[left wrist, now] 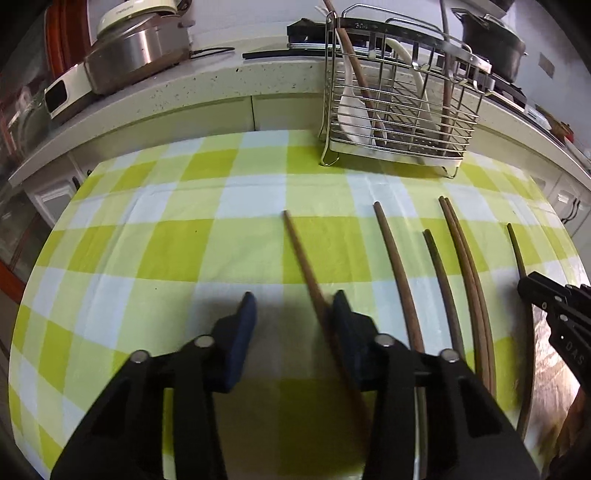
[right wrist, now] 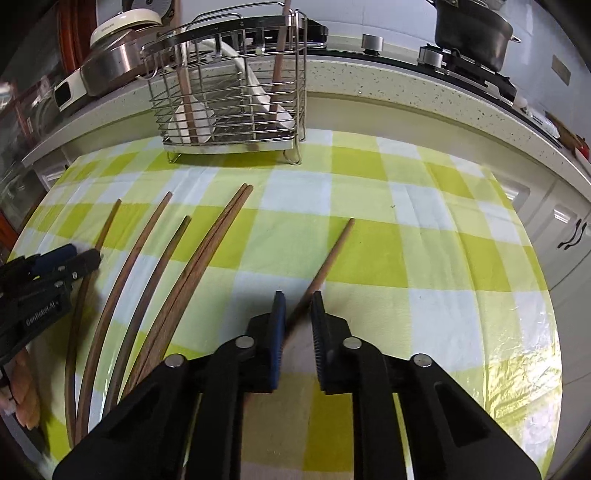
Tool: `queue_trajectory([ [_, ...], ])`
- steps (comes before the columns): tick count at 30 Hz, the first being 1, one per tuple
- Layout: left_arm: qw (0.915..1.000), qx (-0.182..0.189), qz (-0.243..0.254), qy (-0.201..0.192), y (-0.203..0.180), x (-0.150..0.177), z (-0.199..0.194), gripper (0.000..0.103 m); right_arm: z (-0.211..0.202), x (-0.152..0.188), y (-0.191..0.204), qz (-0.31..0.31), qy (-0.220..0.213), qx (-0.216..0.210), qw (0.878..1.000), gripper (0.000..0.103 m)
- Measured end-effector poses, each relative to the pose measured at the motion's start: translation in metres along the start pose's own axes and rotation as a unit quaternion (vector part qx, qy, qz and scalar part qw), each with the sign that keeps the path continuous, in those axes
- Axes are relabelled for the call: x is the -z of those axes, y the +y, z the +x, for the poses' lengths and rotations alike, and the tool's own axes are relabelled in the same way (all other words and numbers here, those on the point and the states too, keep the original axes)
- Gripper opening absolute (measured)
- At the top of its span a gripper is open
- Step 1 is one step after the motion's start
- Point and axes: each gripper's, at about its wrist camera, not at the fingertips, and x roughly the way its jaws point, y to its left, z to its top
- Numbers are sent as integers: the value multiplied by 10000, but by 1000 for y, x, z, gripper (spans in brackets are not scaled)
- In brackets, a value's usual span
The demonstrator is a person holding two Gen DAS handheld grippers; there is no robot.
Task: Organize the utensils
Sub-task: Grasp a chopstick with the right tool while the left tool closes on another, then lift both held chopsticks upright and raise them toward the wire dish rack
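Right gripper (right wrist: 297,306): jaws narrow, one chopstick (right wrist: 325,264) between them; actual pad contact cannot be told. Left gripper (left wrist: 295,306): jaws partly apart, another chopstick (left wrist: 303,254) lying against the right-hand finger (left wrist: 345,317), not clamped. Four more chopsticks (left wrist: 463,254) lie side by side mid-desk on the checked cloth (left wrist: 177,236). Rack (left wrist: 399,110) stands at the desk's far edge, holding white spoons (left wrist: 352,114) and wooden utensils.

Green-white checked tablecloth (left wrist: 184,240); speckled counter (left wrist: 207,85) behind; steel cooker (left wrist: 136,55); black pot (right wrist: 472,26) on stove.
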Motion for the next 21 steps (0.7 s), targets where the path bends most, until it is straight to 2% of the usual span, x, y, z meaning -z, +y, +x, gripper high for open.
queue_trajectory([
  [2,10000,66,27,-5,2,1,-3,26,-2,1,0,23,32,-31,10000,15],
  [7,9998,133,177,5,-6,4,-7,23,-3,3,6,-27,23,33,10000,16],
  [8,9997,136,209,-10,-8,5,-8,18,-3,3,8,-81,9,34,10000,16],
  [10,9996,164,231,-18,-10,5,-8,14,-3,4,9,-141,-3,49,9999,15],
  [15,9994,299,188,-2,-6,5,-9,14,-7,9,8,-255,-87,-12,9996,8],
  [18,9994,250,226,-49,-8,6,-9,14,-10,15,5,-233,-147,-55,9996,7],
  [21,9992,283,288,-84,-12,7,-9,9,-14,18,2,-193,-171,-75,9996,7],
])
